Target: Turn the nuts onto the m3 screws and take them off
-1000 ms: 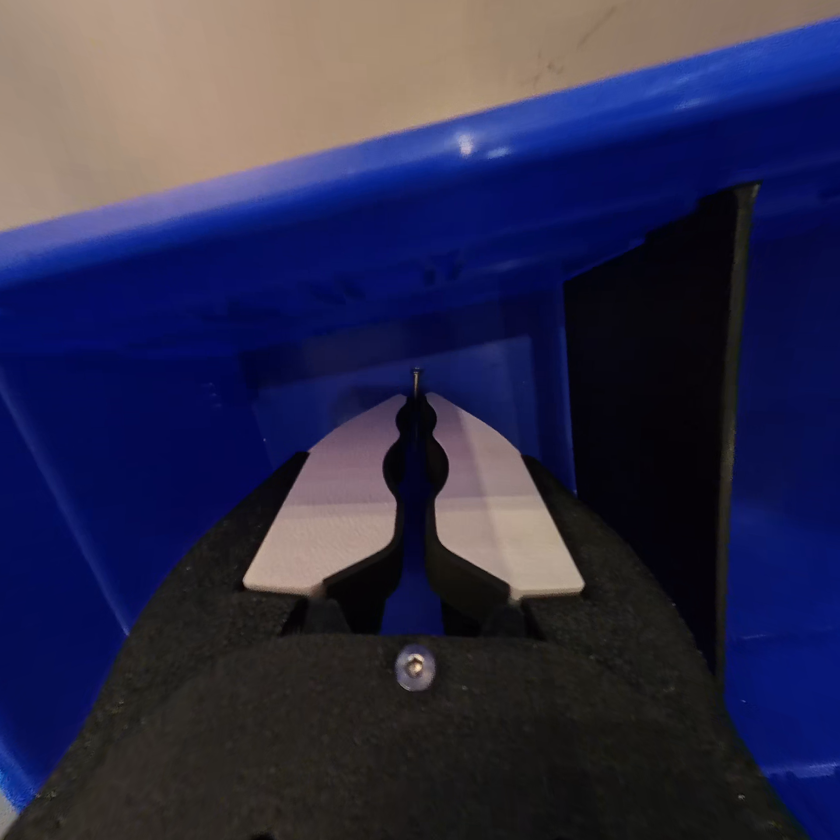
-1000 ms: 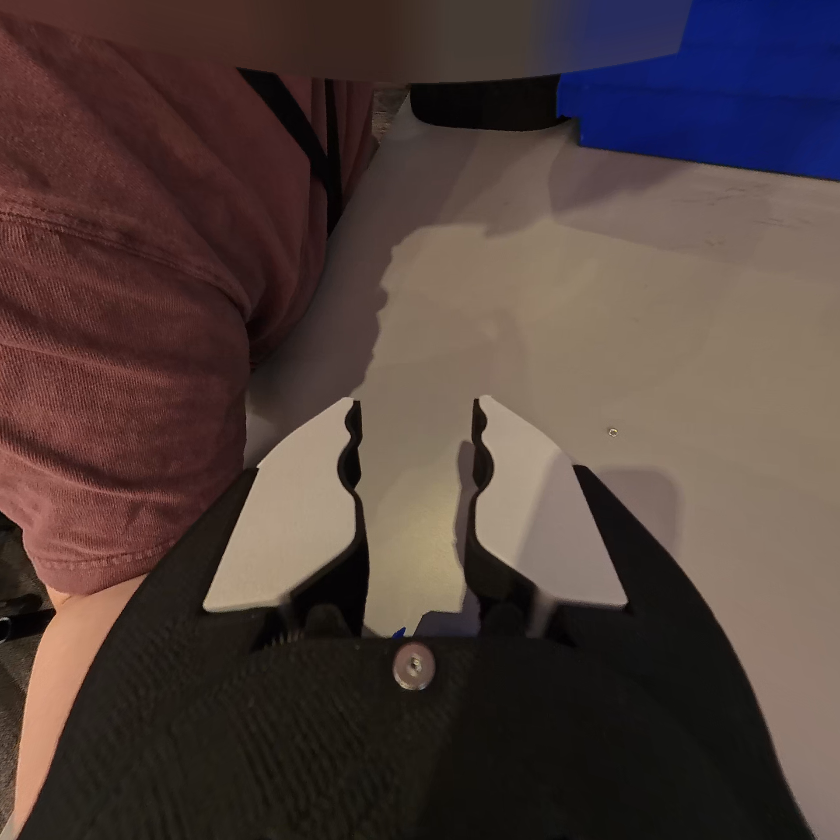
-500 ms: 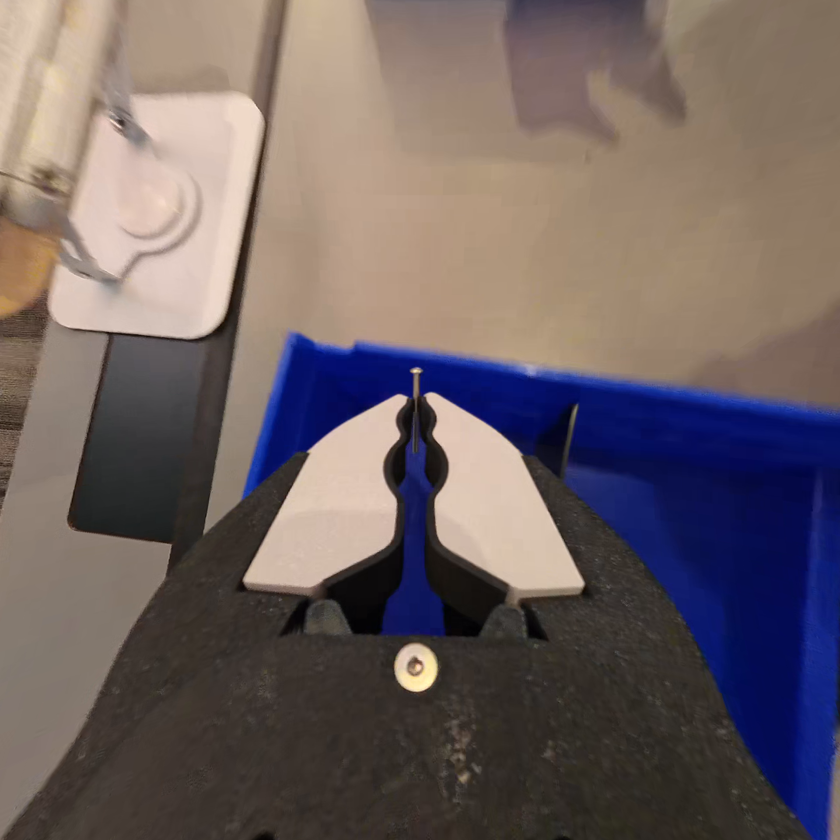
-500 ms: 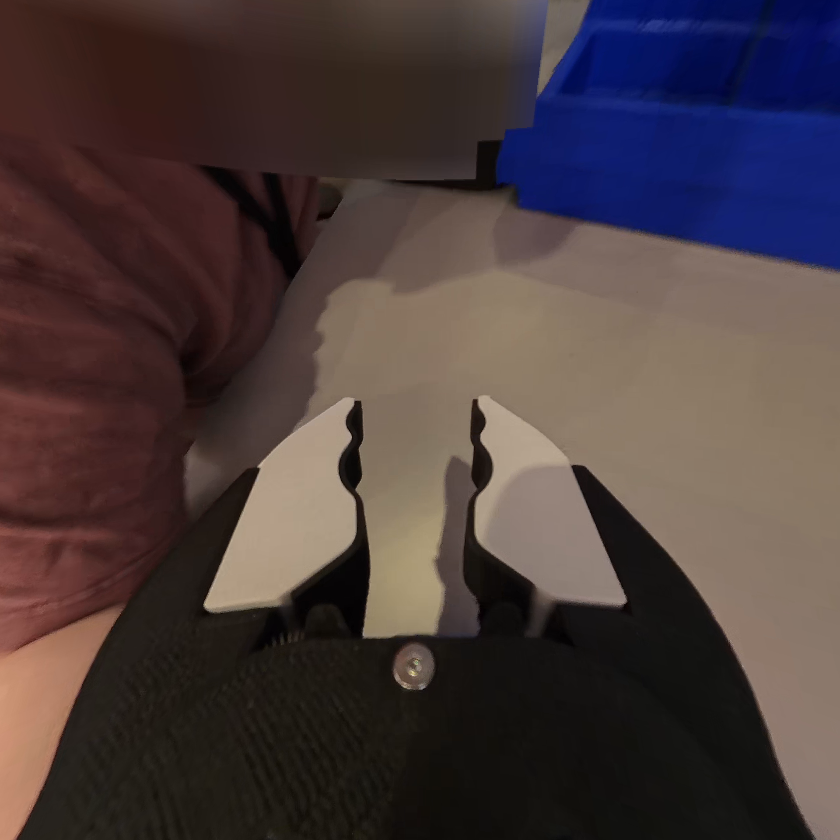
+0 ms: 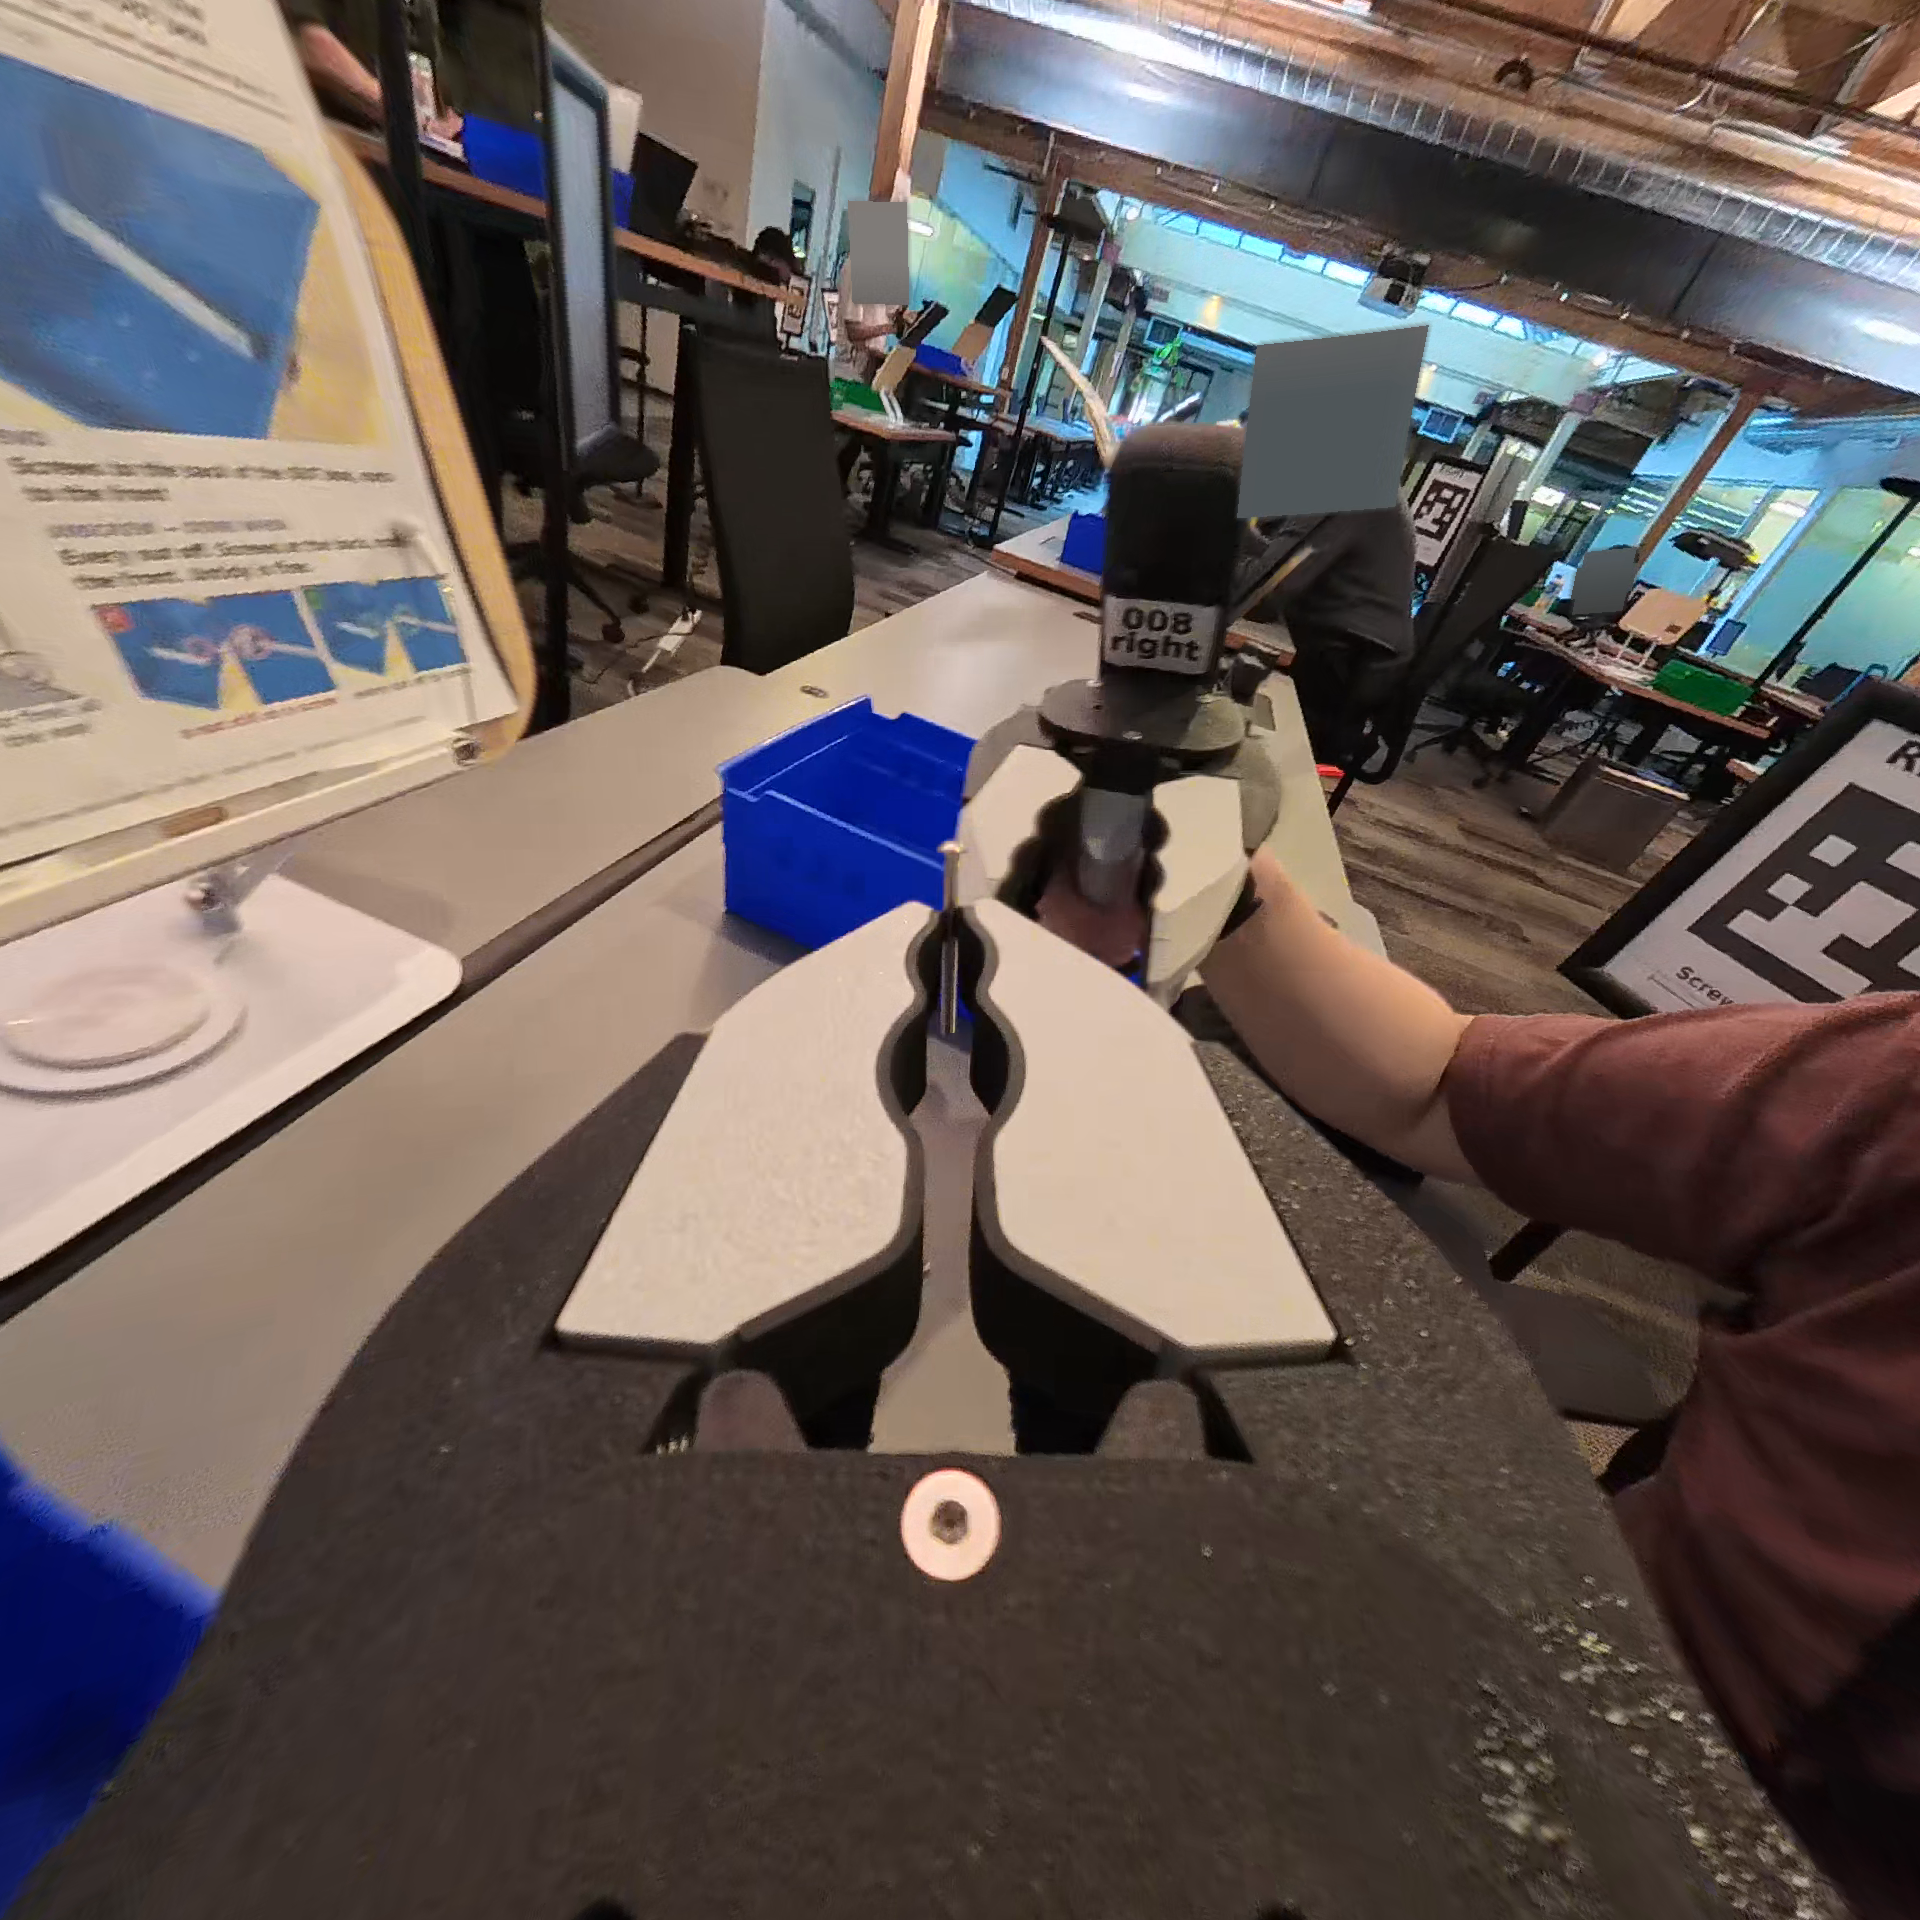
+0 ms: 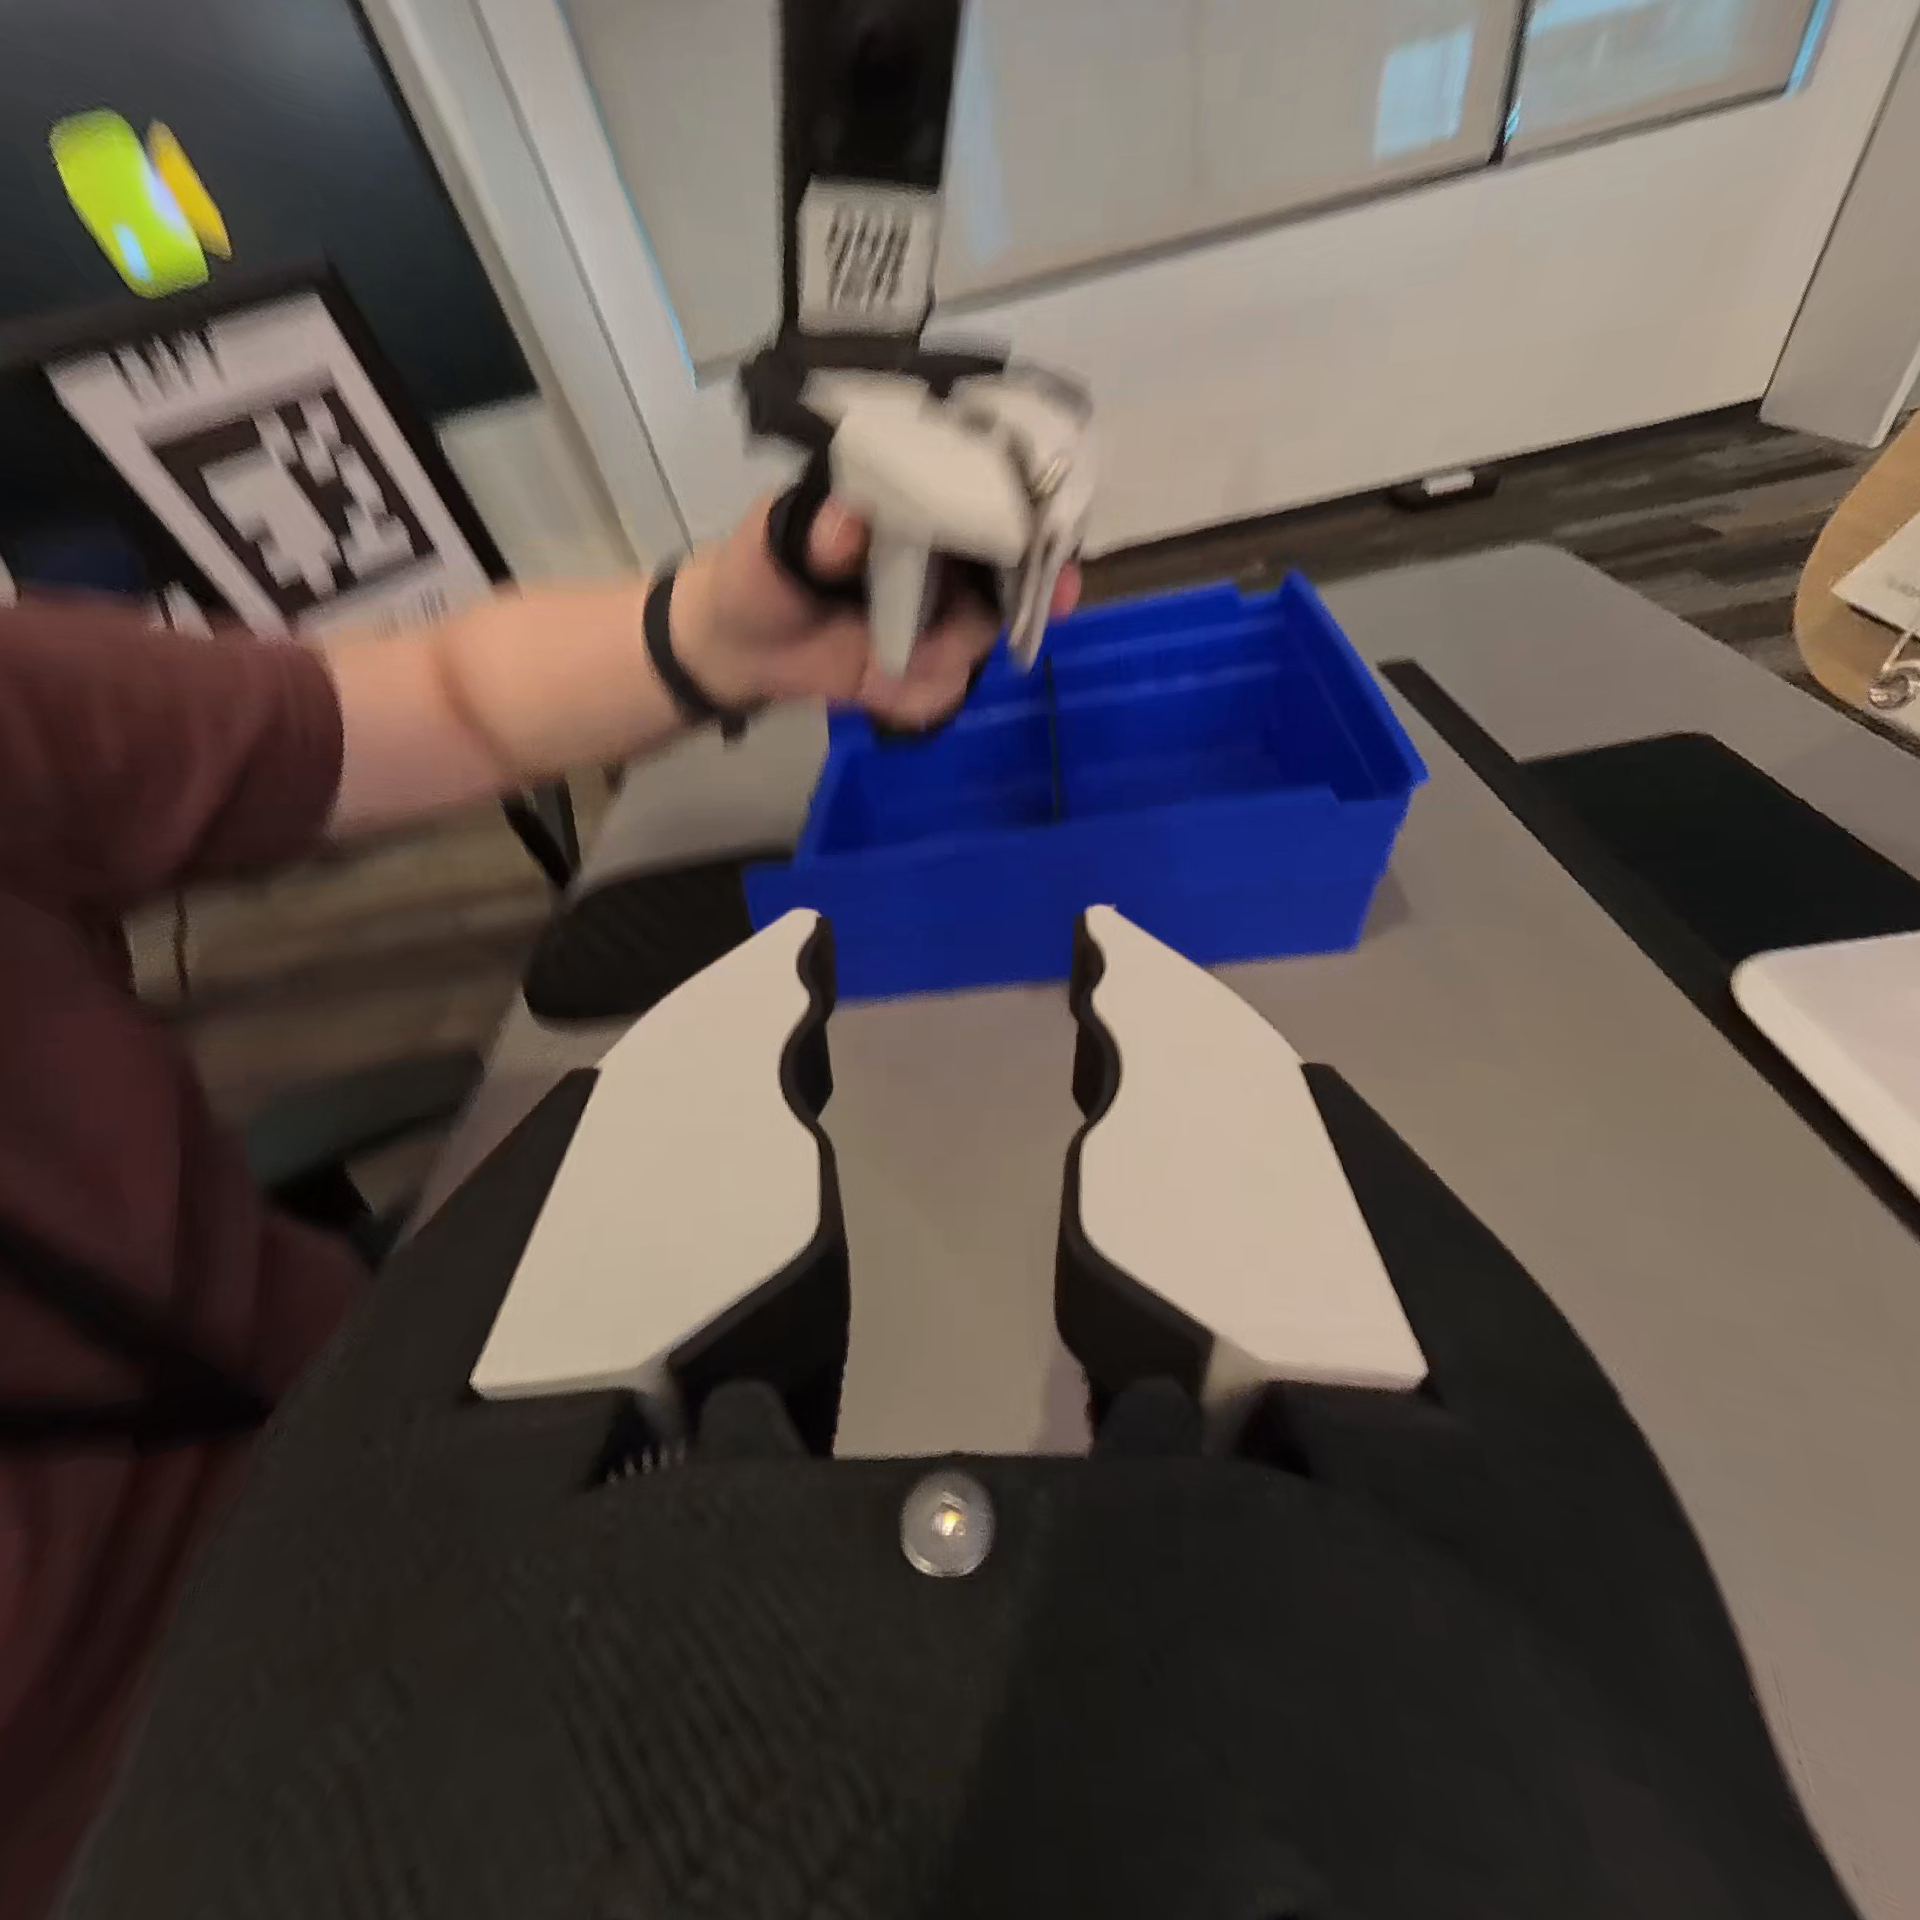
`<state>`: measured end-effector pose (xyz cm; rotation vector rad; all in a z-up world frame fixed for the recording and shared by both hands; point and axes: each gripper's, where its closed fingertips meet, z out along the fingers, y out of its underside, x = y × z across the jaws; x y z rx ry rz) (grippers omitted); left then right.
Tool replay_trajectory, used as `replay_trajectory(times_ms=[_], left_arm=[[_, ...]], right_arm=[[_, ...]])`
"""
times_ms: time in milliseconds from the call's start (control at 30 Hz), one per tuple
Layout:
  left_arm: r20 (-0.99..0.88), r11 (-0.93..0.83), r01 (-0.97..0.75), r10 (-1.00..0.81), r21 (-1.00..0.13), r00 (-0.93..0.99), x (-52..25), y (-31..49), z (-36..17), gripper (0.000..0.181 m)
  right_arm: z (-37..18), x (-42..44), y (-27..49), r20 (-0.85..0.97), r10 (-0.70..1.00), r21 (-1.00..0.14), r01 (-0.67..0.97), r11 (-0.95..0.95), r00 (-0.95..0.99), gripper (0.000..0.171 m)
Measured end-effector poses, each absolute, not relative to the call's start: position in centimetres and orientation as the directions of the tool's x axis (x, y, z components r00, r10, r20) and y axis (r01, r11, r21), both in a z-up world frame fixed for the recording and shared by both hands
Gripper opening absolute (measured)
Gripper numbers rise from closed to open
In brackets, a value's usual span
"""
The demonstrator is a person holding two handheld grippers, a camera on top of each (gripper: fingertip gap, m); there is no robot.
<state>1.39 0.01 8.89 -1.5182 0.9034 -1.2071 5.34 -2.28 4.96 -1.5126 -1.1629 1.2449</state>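
My left gripper (image 5: 949, 920) is shut on a thin metal screw (image 5: 949, 883). The screw stands upright between the tips with its head above them. The gripper is held in the air over the grey table (image 5: 416, 1195). It also shows, blurred, in the right wrist view (image 6: 935, 488), held by a hand above the blue bin (image 6: 1091, 842). My right gripper (image 6: 951, 930) is open and empty above the table, short of that bin. It shows in the left wrist view (image 5: 1112, 862), facing me just beyond the screw. I see no nut.
The blue bin has a black divider (image 6: 1051, 748); its corner shows at lower left (image 5: 62, 1662). A second blue bin (image 5: 831, 821) stands behind the right gripper. An instruction sheet on a stand (image 5: 208, 416) with a white base (image 5: 156, 1018) is at left. A framed code sign (image 5: 1818, 883) is at right.
My left gripper rose out of the blue bin with the screw and swung round to face the right gripper. My right gripper tilted up from the table towards the bin, still open.
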Motion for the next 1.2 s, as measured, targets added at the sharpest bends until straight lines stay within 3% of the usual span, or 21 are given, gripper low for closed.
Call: replay_trajectory(times_ms=[333, 467, 500, 633, 700, 800, 867, 967, 1033, 1200], left_arm=[[0.169, -0.185, -0.042, -0.952, -0.982, 0.254, 5.9, -4.5, 8.9, 0.002], [0.132, -0.155, -0.075, -0.959, -0.985, 0.251, 6.2, -5.4, 9.0, 0.002], [0.127, -0.151, -0.077, -0.96, -0.986, 0.249, 6.3, -5.6, 9.1, 0.002], [0.108, -0.139, -0.091, -0.953, -0.986, 0.282, 5.9, -5.5, 8.7, 0.002], [0.124, -0.161, -0.094, -0.941, -0.982, 0.315, 5.3, -5.2, 8.6, 0.017], [0.206, -0.249, -0.084, -0.914, -0.965, 0.349, 4.0, -4.9, 8.6, 0.023], [0.308, -0.357, -0.07, -0.876, -0.931, 0.37, 3.3, -4.8, 8.2, 0.02], [0.462, -0.523, -0.103, -0.816, -0.846, 0.348, 3.2, -5.5, 6.6, 0.013], [0.537, -0.607, -0.153, -0.774, -0.78, 0.335, 3.4, -6.2, 5.2, 0.013], [0.746, -0.791, -0.14, -0.609, -0.595, 0.269, 3.9, -7.1, 4.4, 0.015]], right_arm=[[6.9, 3.4, -4.4, -0.217, 0.976, -0.975, 0.045, -0.218, 0.027, 0.037], [7.7, 3.4, -5.5, -0.201, 0.979, -0.98, 0.01, -0.201, -0.039, 0.015], [7.9, 3.5, -5.8, -0.18, 0.982, -0.984, -0.001, -0.18, -0.058, 0.003], [7.4, 3.5, -5.6, -0.118, 0.993, -0.993, 0.029, -0.117, -0.028, 0.003], [6.9, 3.4, -5.2, -0.067, 0.998, -0.996, 0.062, -0.068, 0.012, 0.003], [5.7, 4.0, -3.7, 0.167, 0.977, -0.975, 0.166, 0.145, 0.129, 0.003], [5.0, 4.7, -3.1, 0.468, 0.869, -0.867, 0.275, 0.416, 0.161, 0.003], [4.2, 5.4, -2.9, 0.83, 0.543, -0.537, 0.442, 0.719, 0.126, 0.003], [3.9, 5.1, -3.3, 0.92, 0.384, -0.372, 0.488, 0.79, 0.08, 0.003], [3.0, 3.7, -4.5, 0.982, 0.187, -0.171, 0.497, 0.851, 0.018, 0.003]])
